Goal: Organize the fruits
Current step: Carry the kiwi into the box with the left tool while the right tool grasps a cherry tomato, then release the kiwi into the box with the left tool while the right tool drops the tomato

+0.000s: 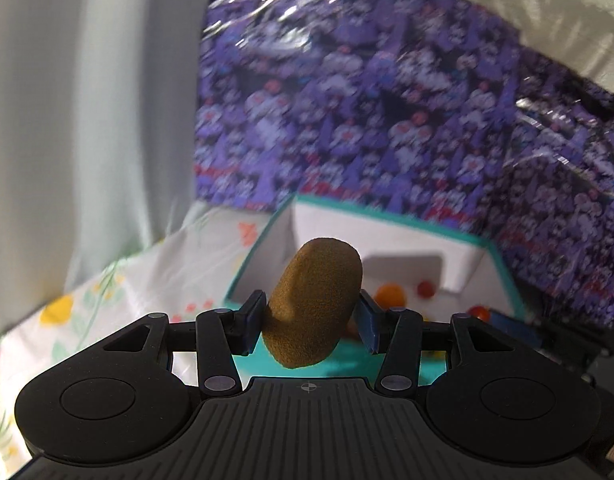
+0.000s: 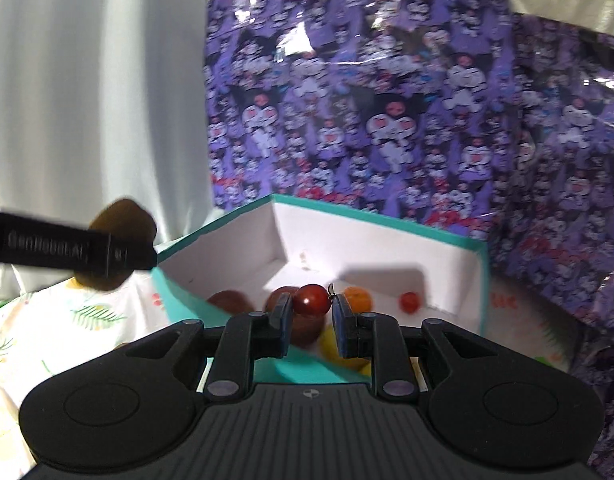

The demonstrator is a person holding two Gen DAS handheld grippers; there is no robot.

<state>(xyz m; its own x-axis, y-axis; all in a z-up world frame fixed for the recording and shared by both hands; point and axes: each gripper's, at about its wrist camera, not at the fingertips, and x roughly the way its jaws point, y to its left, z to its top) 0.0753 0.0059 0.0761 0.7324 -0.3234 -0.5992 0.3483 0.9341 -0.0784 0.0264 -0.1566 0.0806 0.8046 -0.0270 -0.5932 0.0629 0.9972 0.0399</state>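
My left gripper (image 1: 311, 320) is shut on a brown kiwi (image 1: 313, 304) and holds it in the air just left of a teal box (image 1: 387, 214) with white inside walls. The kiwi also shows in the right wrist view (image 2: 123, 216), behind the left gripper's finger. My right gripper (image 2: 311, 314) is shut on a dark red cherry tomato (image 2: 311, 299) over the near edge of the box (image 2: 387, 226). Inside the box lie an orange fruit (image 2: 359, 297), a small red tomato (image 2: 410, 301), a yellow fruit (image 2: 331, 342) and dark brown fruits (image 2: 231, 300).
A purple patterned shopping bag (image 2: 387, 100) stands right behind the box and curves around its right side. A floral white tablecloth (image 2: 67, 320) covers the table. A pale curtain (image 2: 87, 100) hangs at the back left.
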